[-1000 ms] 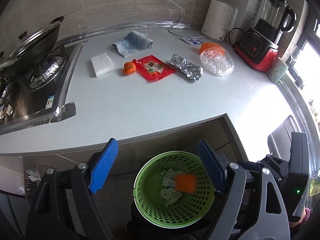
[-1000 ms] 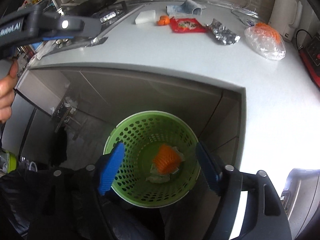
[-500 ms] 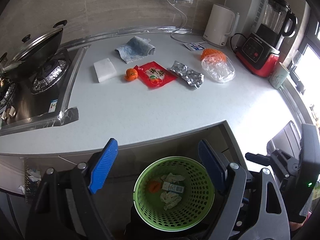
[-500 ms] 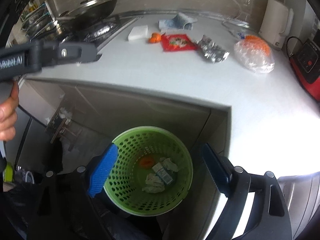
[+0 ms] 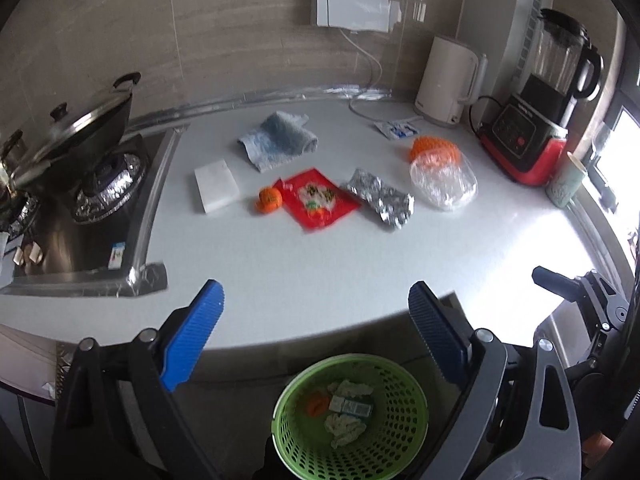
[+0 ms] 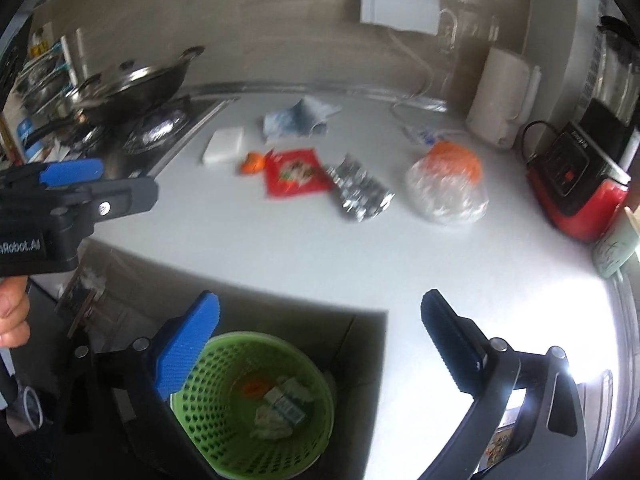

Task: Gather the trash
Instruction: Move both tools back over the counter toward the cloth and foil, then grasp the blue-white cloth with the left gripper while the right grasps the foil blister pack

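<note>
You're partway thru: green basket point(image 5: 350, 416) on the floor near you already holds a small carton, crumpled tissue & an orange scrap. Both grippers, left gripper point(image 5: 316, 336) & right gripper point(image 6: 320, 332), are opening w/ nothing between the jaws. Still on the counter point(image 5: 304, 272), far side: orange peel point(image 5: 269, 200), red packet point(image 5: 318, 200), foil wrapper point(image 5: 380, 200), plastic bag point(image 5: 444, 180) at right.

Left gripper point(image 5: 314, 308): 2 ribbed blue pads point(image 5: 192, 342) on dark grey angular arms with silver pivot screws. Right gripper point(image 6: 320, 316): same build, 1 pad bright blue, 1 in shadow. White lettering on black housing point(image 6: 24, 246); bare hand point(image 6: 12, 314) beneath.
</note>
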A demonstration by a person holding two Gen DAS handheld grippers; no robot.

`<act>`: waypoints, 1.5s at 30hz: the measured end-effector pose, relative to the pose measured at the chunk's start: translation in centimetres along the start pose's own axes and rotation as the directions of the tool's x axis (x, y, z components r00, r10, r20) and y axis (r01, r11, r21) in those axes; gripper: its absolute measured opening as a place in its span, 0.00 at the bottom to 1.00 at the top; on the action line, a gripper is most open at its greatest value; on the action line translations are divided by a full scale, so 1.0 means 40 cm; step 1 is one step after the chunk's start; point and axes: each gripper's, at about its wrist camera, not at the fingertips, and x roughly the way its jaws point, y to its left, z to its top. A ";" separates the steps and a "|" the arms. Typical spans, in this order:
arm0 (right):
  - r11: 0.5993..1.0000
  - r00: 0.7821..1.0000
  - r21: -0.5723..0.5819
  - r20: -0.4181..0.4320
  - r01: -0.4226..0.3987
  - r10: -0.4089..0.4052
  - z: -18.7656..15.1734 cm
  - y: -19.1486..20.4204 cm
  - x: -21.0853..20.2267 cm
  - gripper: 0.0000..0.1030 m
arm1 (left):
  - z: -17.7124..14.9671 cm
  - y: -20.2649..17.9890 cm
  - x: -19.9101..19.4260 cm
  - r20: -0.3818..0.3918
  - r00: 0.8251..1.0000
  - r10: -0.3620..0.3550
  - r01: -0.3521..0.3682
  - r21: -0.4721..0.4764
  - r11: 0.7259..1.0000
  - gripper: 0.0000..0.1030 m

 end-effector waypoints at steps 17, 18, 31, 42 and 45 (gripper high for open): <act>0.993 0.995 0.069 0.029 0.095 -0.097 0.149 -0.046 0.066 0.98 | 0.144 0.043 0.051 0.048 0.999 0.018 -0.018 0.001 1.000 0.92; 0.993 0.995 0.068 0.027 0.097 -0.099 0.154 -0.045 0.072 0.98 | 0.150 0.048 0.060 0.045 0.999 0.021 -0.021 0.004 1.000 0.92; 0.988 0.994 0.115 0.012 0.106 -0.109 0.245 -0.046 0.177 0.98 | 0.253 0.136 0.201 0.019 1.000 0.014 -0.014 0.038 0.999 0.92; 0.958 0.988 0.242 -0.032 0.156 -0.153 0.292 -0.124 0.319 0.98 | 0.433 0.157 0.511 -0.062 0.998 -0.033 0.034 0.025 0.999 0.92; 0.946 0.985 0.274 -0.050 0.170 -0.163 0.297 -0.144 0.356 0.98 | 0.489 0.137 0.608 -0.077 0.997 -0.018 0.020 0.019 1.000 0.93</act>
